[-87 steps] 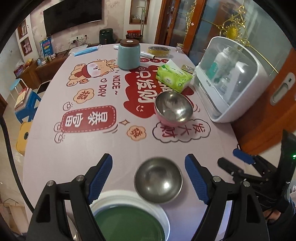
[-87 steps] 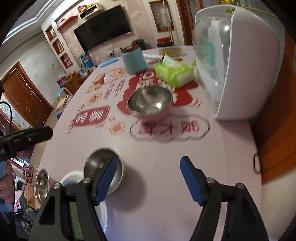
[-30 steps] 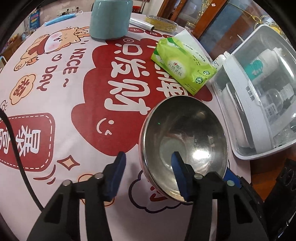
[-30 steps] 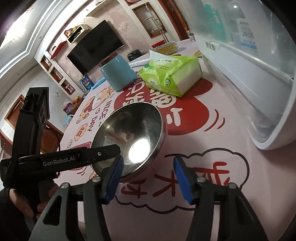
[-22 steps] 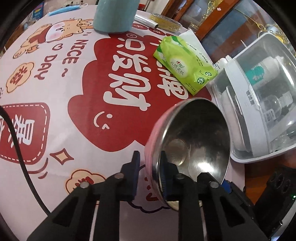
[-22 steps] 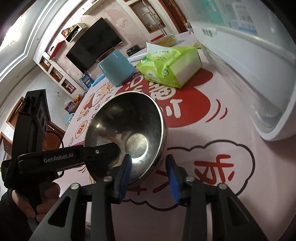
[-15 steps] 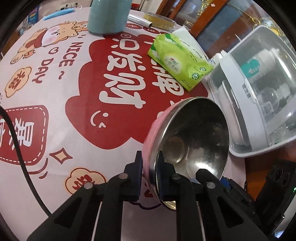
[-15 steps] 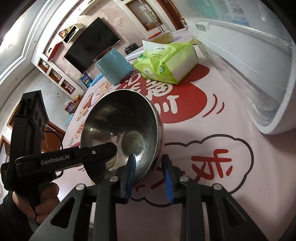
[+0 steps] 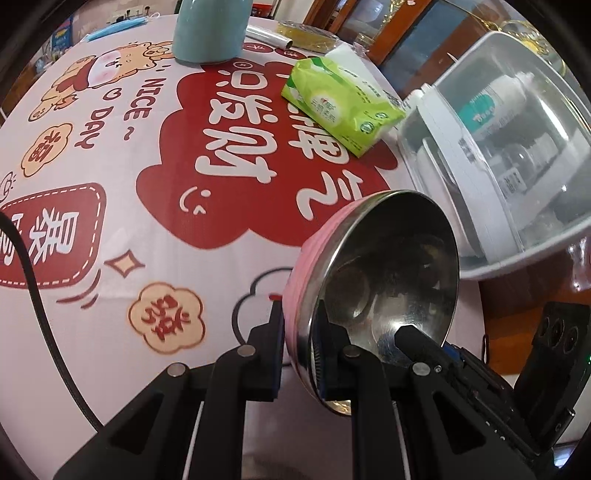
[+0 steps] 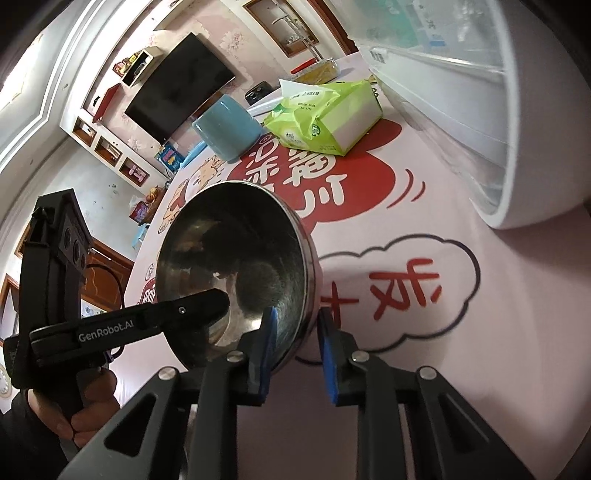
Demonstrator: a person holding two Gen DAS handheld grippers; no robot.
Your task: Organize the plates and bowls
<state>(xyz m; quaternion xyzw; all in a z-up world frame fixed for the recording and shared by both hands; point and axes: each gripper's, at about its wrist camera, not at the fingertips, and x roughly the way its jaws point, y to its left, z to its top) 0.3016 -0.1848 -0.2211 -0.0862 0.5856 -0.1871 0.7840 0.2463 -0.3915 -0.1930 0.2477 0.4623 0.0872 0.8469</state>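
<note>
Tongs in the left hand (image 9: pixel 300 349) are clamped on the near rim of a round steel bowl with a pink outer shell (image 9: pixel 384 280), one pad outside on the pink wall, the other inside on the metal. The right tongs (image 10: pixel 295 350) are closing across the same bowl's rim, which sits between their blue pads (image 10: pixel 269 343). The bowl is tilted, its mouth turned toward the right tongs, raised off the pink printed surface (image 9: pixel 122 206). Beyond both tongs lie a green tissue pack (image 9: pixel 340 107) and a teal ceramic jar (image 9: pixel 210 29). To the right of them stands a white cabinet with a clear cover (image 9: pixel 498 155).
</note>
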